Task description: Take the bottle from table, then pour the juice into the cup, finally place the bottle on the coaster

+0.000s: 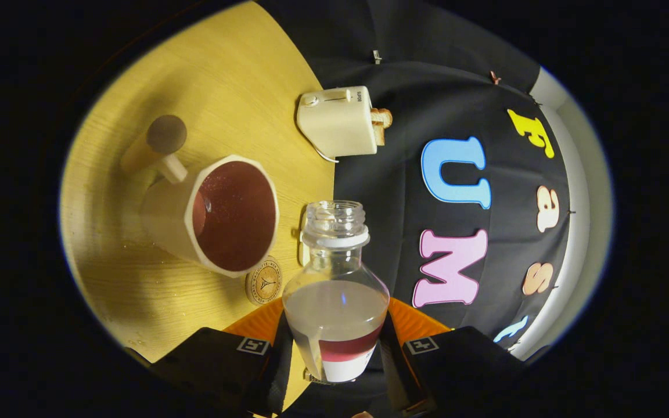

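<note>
The tongs (334, 348) pinch the bottle (335, 290) by its lower body, one finger pressed to each side, so the open neck points away from them and the mouth is free to tip. The bottle has no cap, and only a thin band of red juice lies low in it near the label, which suggests that most of the pouring is done. The whole scene sits rotated in the gripper view, which fits a bottle held turned over toward the cup (224, 217). The cup rests on the wooden tabletop (137, 290), beyond the tongs and to the left of the bottle's neck, its wide mouth facing the bottle and its inside red with juice. Its handle (160, 148) points to the far side, out of the way of the pour. The round coaster (263, 283) lies on the tabletop just beside the cup's near rim, partly tucked behind it and close to the bottle's shoulder, handy for setting the bottle down. A cream toaster (337, 122) stands farther off at the tabletop's edge, well apart from the work.
</note>
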Available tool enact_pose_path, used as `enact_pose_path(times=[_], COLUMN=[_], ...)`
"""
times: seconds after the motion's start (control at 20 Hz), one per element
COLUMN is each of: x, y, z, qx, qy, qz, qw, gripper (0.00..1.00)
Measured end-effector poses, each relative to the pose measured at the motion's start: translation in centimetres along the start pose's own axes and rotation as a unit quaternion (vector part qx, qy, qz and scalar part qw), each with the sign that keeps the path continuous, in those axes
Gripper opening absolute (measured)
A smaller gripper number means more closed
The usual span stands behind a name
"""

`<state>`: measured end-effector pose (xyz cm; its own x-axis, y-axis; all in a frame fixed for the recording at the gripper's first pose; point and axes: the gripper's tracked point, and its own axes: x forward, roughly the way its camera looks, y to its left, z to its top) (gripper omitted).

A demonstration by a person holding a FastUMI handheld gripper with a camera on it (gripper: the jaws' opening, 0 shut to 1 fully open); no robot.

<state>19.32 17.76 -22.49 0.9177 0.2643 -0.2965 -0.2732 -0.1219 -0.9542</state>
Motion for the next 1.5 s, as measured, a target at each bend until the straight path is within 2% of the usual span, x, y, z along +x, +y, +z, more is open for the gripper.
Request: enact_pose_path(times=[0.4,0.8,1.05,1.5], x=[1.0,1.4,2.2,2.3], y=[-0.1,-0.2,-1.3,-1.6], z=[0.2,0.0,-0.9,-1.0], qx=[-0.101,-0.167,-0.183,-0.234], qy=[-0.023,-0.033,-0.02,-0.036], qz=[-0.004,-0.006,-0.009,-0.017], qw=[0.995,0.985,0.983,0.971], gripper=[0.69,0.69,0.69,0.69])
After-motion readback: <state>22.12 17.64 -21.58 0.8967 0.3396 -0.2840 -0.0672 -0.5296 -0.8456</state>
